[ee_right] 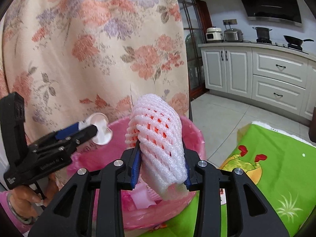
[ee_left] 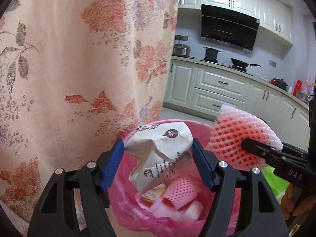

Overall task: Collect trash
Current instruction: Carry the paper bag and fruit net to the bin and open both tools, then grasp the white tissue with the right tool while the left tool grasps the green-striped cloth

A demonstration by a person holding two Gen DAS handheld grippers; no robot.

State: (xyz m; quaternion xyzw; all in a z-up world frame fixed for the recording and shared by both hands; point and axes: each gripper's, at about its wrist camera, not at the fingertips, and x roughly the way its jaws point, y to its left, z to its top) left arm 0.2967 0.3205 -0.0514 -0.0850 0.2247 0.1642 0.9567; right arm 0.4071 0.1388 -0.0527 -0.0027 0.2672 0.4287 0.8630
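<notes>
Both hands are at the drop step, each with 1 piece of trash over the bin (ee_left: pixel 199 127). The left gripper (ee_left: pixel 158 165) holds a crumpled paper cup (ee_left: pixel 162 156) across a fairly wide gap, its blue pads (ee_left: pixel 112 165) touching the cup's 2 sides; the cup hangs between the jaws and juts forward past the tips, with the bin mouth directly below and ahead. The right gripper (ee_right: pixel 161 165) has a foam net (ee_right: pixel 158 140) between narrower jaws. The net stands up out of the jaws and bulges forward past the tips, and both pads seem to touch it, so I judge it gripped, though lightly.

The next move, as I judge it, calls only for opening each pair of jaws wide enough for the piece to fall clear. The net is light and springy and may cling to a pad, so a small shake could be needed.

The left view looks down into the bin, past the cup: another foam net (ee_left: pixel 180 192) and pale scraps lie below the jaws in the pink liner. The right view hides most of that behind its own net, but shows the green mat (ee_right: pixel 276 167) to the right of the jaws, beside the bin, and the cup's round rim end-on.
</notes>
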